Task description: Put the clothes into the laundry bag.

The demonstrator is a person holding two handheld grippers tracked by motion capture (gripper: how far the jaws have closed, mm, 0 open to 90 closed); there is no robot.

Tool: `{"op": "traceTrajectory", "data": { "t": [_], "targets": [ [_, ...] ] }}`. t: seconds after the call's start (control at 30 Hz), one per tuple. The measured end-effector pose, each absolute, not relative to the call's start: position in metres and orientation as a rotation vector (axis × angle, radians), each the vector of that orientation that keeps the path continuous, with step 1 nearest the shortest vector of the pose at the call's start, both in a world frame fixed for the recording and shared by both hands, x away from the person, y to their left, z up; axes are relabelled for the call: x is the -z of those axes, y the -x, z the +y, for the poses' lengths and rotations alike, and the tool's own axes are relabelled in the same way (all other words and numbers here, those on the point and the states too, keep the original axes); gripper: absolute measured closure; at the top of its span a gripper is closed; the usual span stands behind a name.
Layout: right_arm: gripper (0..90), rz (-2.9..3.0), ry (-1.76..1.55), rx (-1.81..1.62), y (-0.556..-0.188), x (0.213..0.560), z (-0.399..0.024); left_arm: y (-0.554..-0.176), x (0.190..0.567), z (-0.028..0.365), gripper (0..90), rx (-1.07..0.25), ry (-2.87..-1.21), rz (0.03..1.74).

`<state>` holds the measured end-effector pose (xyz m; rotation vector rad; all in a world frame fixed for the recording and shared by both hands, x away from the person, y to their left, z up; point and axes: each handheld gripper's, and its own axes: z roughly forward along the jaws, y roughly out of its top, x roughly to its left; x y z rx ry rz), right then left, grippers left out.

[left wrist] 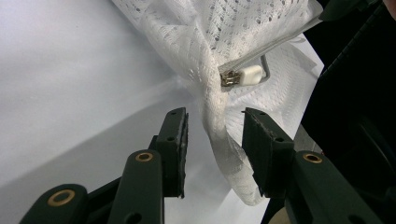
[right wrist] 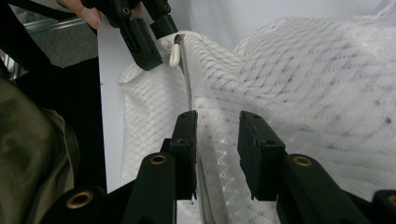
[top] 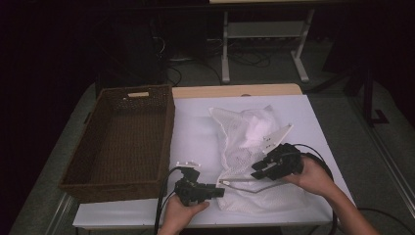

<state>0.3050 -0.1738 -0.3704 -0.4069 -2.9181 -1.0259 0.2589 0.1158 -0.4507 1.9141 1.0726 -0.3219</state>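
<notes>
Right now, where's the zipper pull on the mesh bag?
The zipper pull sits at the mesh bag's near-left corner in the high view, just ahead of the left gripper's open jaws, right of the wicker basket.

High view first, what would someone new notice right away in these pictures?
A white mesh laundry bag lies crumpled on the white table, right of centre, its zipper pull at the near left corner. Both claws work at it: the left claw at that corner, the right claw over the zipper. A big empty wicker basket sits at the left.
</notes>
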Motion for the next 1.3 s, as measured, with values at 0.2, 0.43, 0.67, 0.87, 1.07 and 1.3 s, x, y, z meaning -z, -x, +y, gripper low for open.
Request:
{"op": "traceTrajectory", "data": {
  "t": [0.2,0.43,0.67,0.87,1.07,1.3],
  "targets": [
    [66.3,-2.938,0.410,0.992,-0.308,0.373,-0.167,-0.262,0.452,0.112,69.0,0.328,-1.908,1.054],
    [62.5,-2.930,0.421,0.930,-0.315,0.385,-0.167,-0.256,0.451,0.114,86.3,0.302,-1.917,1.022],
    [90.0,-2.994,0.395,0.878,-0.310,0.388,-0.165,-0.249,0.445,0.122,87.2,0.293,-1.895,0.988],
    [90.0,-2.968,0.365,0.853,-0.301,0.397,-0.165,-0.239,0.446,0.126,87.2,0.268,-1.921,0.971],
    [81.6,-2.933,0.356,0.931,-0.296,0.395,-0.168,-0.241,0.448,0.128,80.2,0.272,-1.913,0.997],
    [72.0,-2.935,0.335,1.013,-0.291,0.383,-0.162,-0.241,0.446,0.123,71.7,0.271,-1.929,0.996]
  ]
}}
